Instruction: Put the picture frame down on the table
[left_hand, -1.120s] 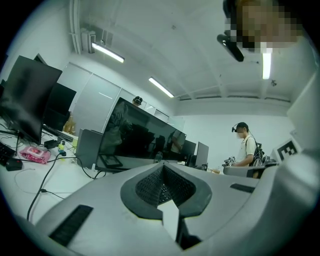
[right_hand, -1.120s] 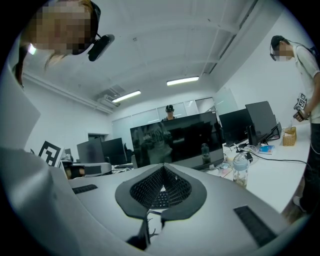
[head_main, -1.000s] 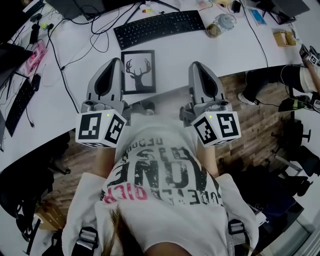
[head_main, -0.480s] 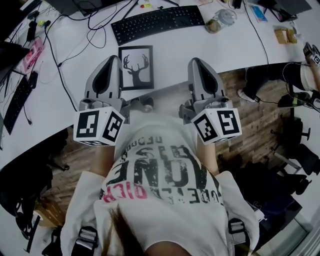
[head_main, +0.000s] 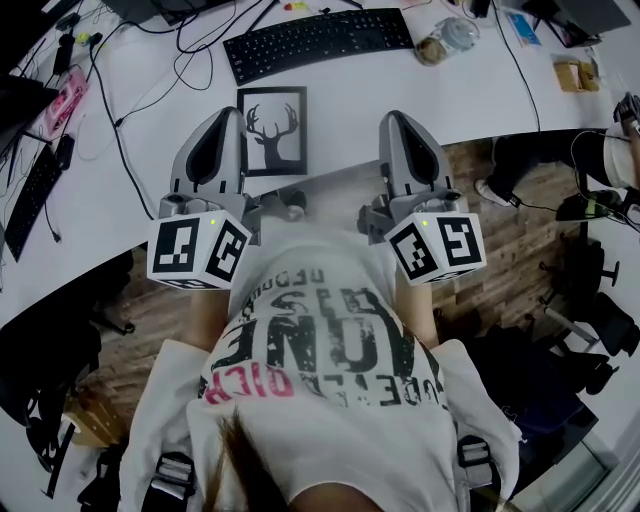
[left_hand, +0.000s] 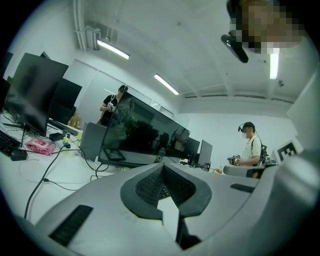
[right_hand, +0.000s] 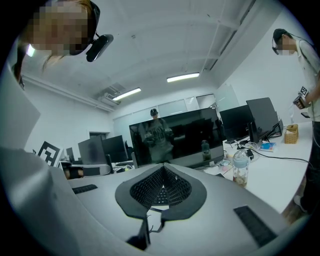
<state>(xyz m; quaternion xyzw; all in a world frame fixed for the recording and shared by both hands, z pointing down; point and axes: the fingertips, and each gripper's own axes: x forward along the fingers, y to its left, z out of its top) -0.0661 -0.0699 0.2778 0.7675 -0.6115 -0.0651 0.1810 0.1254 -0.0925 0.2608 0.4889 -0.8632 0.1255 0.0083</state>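
1. The left gripper (head_main: 220, 124), centre left, has its jaws pressed together on nothing.
2. The right gripper (head_main: 400, 124), centre right, looks closed and empty too.
3. Between their tips, upper centre, the picture frame (head_main: 272, 131) lies on the white table (head_main: 480, 95), just below a black keyboard (head_main: 318, 40).
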